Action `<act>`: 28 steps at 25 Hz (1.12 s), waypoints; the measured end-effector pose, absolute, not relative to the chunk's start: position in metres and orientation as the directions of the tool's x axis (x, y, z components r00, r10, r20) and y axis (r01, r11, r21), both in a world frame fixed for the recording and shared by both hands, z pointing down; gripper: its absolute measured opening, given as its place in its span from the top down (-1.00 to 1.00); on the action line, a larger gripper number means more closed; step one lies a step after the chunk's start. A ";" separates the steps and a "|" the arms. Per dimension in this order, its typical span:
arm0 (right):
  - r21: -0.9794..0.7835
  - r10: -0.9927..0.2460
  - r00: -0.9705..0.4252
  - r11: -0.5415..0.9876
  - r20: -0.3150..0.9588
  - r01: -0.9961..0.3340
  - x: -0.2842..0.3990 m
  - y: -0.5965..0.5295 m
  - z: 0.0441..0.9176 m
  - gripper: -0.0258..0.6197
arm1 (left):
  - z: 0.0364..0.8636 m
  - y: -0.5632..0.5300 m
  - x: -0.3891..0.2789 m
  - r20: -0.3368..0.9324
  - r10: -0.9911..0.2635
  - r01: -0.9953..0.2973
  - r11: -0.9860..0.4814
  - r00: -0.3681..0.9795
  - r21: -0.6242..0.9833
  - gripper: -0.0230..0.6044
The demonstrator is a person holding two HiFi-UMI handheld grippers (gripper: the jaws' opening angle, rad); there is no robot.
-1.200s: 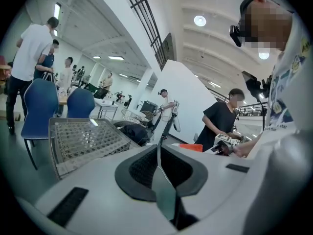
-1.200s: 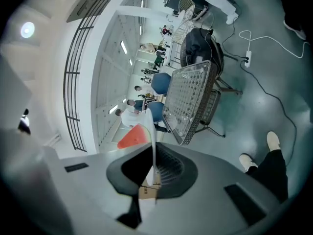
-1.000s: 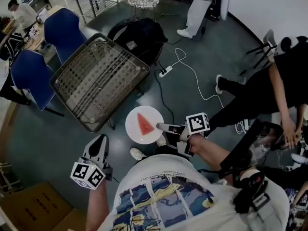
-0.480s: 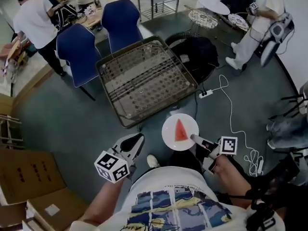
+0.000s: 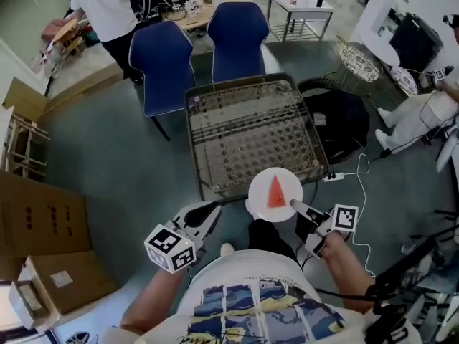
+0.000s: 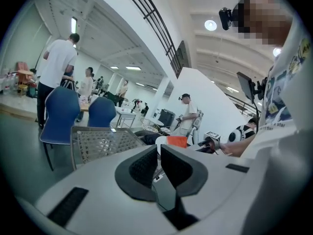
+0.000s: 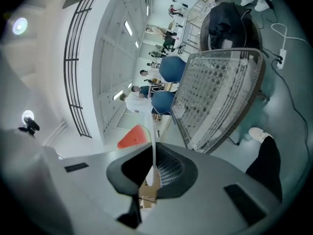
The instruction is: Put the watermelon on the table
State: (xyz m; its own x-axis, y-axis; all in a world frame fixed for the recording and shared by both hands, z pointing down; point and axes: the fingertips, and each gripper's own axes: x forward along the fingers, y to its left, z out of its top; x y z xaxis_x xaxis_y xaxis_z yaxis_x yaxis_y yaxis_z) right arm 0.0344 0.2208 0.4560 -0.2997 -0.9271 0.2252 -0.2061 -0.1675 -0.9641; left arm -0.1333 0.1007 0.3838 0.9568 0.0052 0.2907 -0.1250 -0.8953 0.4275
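One second on, the right hand-held gripper (image 5: 294,205), clenched on the rim of the white plate (image 5: 259,193), has carried it from over the floor to the near edge of the wire-mesh tabletop (image 5: 244,131), which the plate now overlaps. The watermelon slice (image 5: 276,190) lies on the plate. The left hand-held gripper (image 5: 212,208), jaws together on nothing, has also come close to that near edge.

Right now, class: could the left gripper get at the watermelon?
Probably yes: the left gripper is empty, and the watermelon lies uncovered on the plate that the right gripper holds, nothing between.
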 end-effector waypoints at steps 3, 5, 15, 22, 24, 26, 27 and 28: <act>-0.964 -0.896 -0.385 -0.142 0.221 -0.223 0.060 0.174 0.461 0.87 | 0.384 0.075 -0.115 0.307 -0.070 -0.202 -0.883 0.949 0.423 0.84; -0.966 -0.876 -0.432 -0.121 0.213 -0.230 0.079 0.145 0.467 0.87 | 0.387 0.061 -0.098 0.312 -0.112 -0.241 -0.877 0.944 0.415 0.84; -0.948 -0.744 -0.609 -0.101 0.273 -0.301 0.158 -0.005 0.508 0.87 | 0.372 -0.011 -0.037 0.343 -0.307 -0.433 -0.813 0.887 0.390 0.84; -0.943 -0.684 -0.670 -0.081 0.288 -0.323 0.180 -0.087 0.572 0.87 | 0.387 -0.007 -0.025 0.380 -0.421 -0.556 -0.734 0.824 0.391 0.84; -0.942 -0.670 -0.680 -0.089 0.296 -0.323 0.175 -0.111 0.589 0.87 | 0.388 -0.007 -0.029 0.398 -0.441 -0.584 -0.711 0.804 0.393 0.84; -0.946 -0.661 -0.688 -0.110 0.299 -0.305 0.165 -0.142 0.599 0.87 | 0.384 -0.017 -0.037 0.422 -0.458 -0.613 -0.685 0.783 0.393 0.84; -0.946 -0.658 -0.690 -0.122 0.303 -0.299 0.162 -0.156 0.605 0.87 | 0.382 -0.023 -0.040 0.431 -0.467 -0.627 -0.672 0.772 0.394 0.84; -0.945 -0.655 -0.689 -0.133 0.311 -0.300 0.160 -0.169 0.612 0.87 | 0.381 -0.028 -0.043 0.439 -0.477 -0.641 -0.658 0.761 0.396 0.84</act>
State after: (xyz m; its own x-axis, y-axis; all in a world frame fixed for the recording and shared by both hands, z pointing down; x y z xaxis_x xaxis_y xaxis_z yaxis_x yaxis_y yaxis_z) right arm 0.1602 -0.1692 0.6120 -0.6891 -0.6547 0.3106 -0.2999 -0.1326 -0.9447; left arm -0.0427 -0.0278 0.3811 0.7614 -0.4772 0.4388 -0.6405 -0.6581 0.3957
